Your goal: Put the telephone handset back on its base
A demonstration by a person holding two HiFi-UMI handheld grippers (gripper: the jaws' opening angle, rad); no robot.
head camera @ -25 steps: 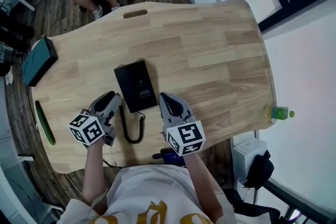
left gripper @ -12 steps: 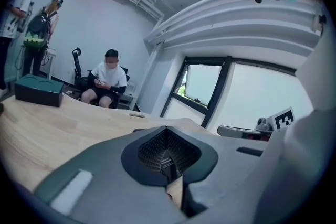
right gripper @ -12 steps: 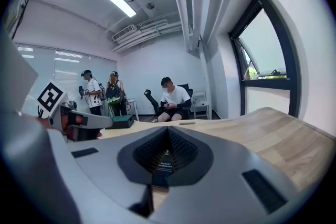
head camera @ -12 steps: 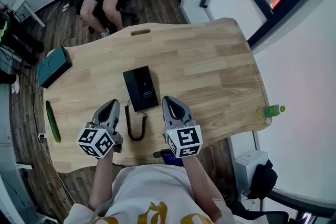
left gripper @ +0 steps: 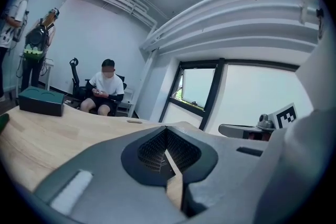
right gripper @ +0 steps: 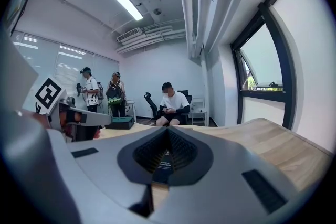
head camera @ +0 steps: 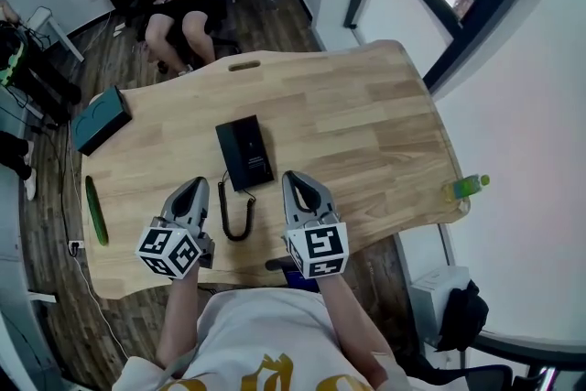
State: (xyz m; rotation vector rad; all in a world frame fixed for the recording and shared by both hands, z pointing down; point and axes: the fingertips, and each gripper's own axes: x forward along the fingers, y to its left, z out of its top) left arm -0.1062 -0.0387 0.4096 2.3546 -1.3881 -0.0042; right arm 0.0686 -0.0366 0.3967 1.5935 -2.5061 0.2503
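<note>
My left tongs [head camera: 193, 186] are fully closed with nothing between them. My right tongs [head camera: 296, 181] are likewise closed and empty. Both hover side by side, apart, over the near edge of the surface [head camera: 366, 124]. The coiled cord [head camera: 236, 217] lies between them. Just beyond their tips sits the black telephone [head camera: 245, 153]; I cannot tell the handset from its base. Well left of the left tongs lie a long green object [head camera: 95, 210] and, farther off, a teal box [head camera: 101, 119].
</note>
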